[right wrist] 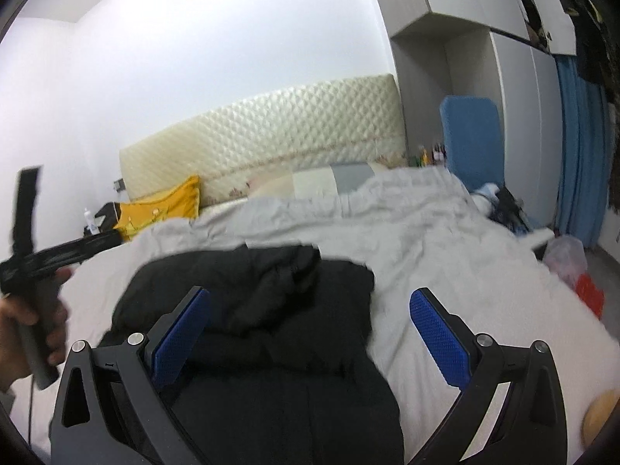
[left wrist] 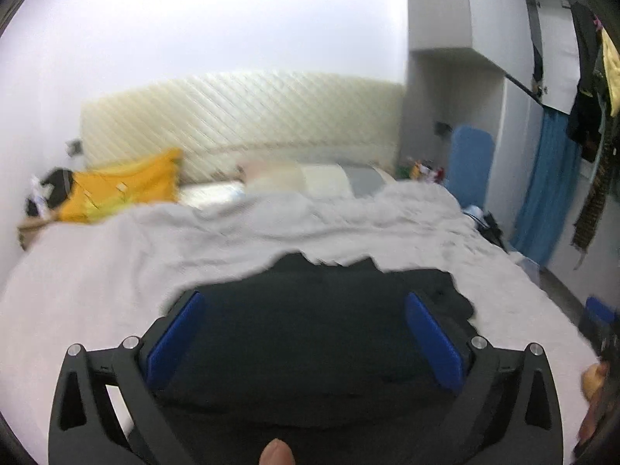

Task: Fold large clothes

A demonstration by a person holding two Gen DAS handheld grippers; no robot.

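1. Fabric first: a black garment (right wrist: 271, 310) lies bunched on the bed, thick and matte, with a rumpled fold heaped near its upper middle and a flatter panel running toward the near edge.
2. Under it spreads a pale grey sheet (right wrist: 445, 240), soft and creased in long shallow wrinkles.
3. Behind stands a cream headboard (right wrist: 271, 131), quilted in a diamond pattern with a slight sheen.
4. A yellow pillow (right wrist: 162, 205) leans by the headboard's left end; a blue padded board (right wrist: 472, 139) stands upright at the right.
5. The left gripper (left wrist: 306, 302) hangs over the garment's dark middle, its blue textured pads (left wrist: 176, 337) spread wide, nothing between them.
6. The right gripper (right wrist: 310, 298) hovers over the garment's right edge, fingers equally wide apart, one pad above black cloth and the other above the sheet.
7. In the right wrist view, the left hand (right wrist: 23, 321) grips its tool's handle at the far left, beside the garment.
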